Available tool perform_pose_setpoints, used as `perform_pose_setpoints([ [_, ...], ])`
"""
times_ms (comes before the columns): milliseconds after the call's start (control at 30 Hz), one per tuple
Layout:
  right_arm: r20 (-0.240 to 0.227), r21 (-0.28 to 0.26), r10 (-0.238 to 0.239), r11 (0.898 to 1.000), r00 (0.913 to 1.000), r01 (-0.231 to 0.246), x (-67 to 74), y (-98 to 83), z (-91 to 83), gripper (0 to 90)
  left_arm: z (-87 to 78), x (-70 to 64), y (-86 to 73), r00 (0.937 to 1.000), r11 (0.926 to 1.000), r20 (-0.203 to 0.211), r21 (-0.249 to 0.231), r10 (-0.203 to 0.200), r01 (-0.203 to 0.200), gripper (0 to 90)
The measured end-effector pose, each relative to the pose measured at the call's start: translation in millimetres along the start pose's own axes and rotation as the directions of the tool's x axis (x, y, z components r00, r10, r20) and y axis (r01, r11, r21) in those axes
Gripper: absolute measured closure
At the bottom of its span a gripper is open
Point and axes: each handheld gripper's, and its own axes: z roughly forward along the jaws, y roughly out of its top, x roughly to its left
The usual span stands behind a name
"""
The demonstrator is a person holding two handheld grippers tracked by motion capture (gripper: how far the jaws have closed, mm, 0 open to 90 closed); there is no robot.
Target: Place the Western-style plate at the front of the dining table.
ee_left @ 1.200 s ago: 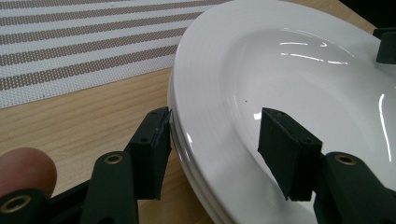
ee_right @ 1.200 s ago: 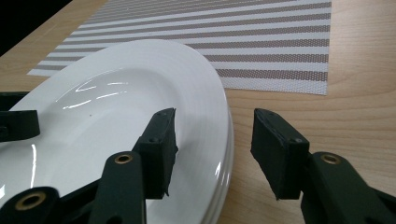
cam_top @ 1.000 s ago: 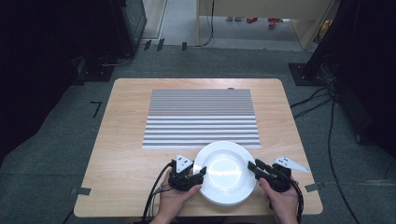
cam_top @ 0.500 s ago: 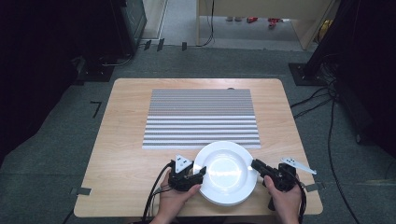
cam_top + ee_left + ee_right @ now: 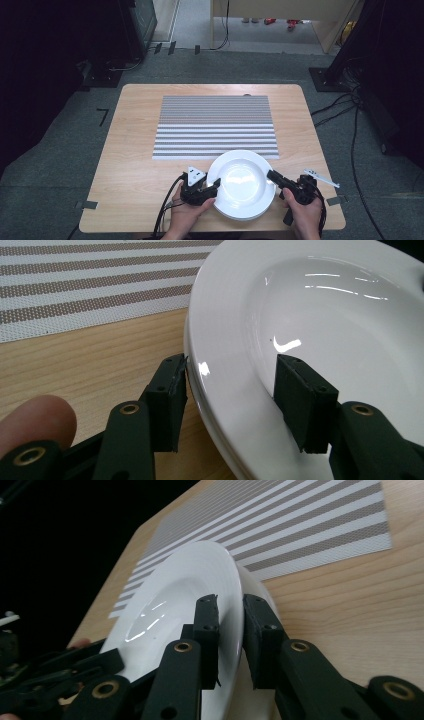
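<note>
Plate [image 5: 241,184]: white, glazed, rigid, slippery, breakable; resting just short of the striped mat [image 5: 216,126]. Right gripper [image 5: 230,611] clamped on the rim, having just been closing. Left gripper [image 5: 230,375] straddling the opposite rim, jaws closing, pads not yet pressing. Grip rims only.

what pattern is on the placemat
Grey and white stripes on the placemat, clearest in the high view.

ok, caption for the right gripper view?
Right tongs clamped on the white plate's rim, striped placemat behind on the wooden table.
</note>
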Motion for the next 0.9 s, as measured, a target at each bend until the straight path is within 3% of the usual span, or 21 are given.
perform_pose_setpoints([
  [233,-0.003,-0.022,-0.049,0.999,0.9988,0.049,2.1,-1.5,1.2,78.0,-0.4,0.4,0.4,1.0,1.0,0.003,-0.004,-0.006,0.006,49.3],
  [267,-0.031,-0.038,-0.078,0.996,0.9965,0.077,1.9,-1.4,1.3,78.1,-0.6,0.4,0.7,1.0,0.9999,0.004,-0.008,-0.007,0.007,49.5],
  [467,-0.075,-0.083,-0.138,0.988,0.9875,0.132,3.9,-2.2,3.7,78.2,-2.1,0.9,1.3,1.0,0.9999,0.004,-0.015,-0.004,0.004,50.3],
  [733,-0.099,-0.104,-0.15,0.985,0.9836,0.14,3.3,-2.9,7.0,78.5,-4.8,3.0,1.5,0.9998,0.9993,0.012,-0.034,-0.017,0.017,54.3],
  [900,-0.104,-0.107,-0.153,0.984,0.9828,0.142,2.4,-3.1,8.1,78.5,-7.1,6.2,2.8,0.9982,0.9977,0.025,-0.04,-0.054,0.055,57.1],
])
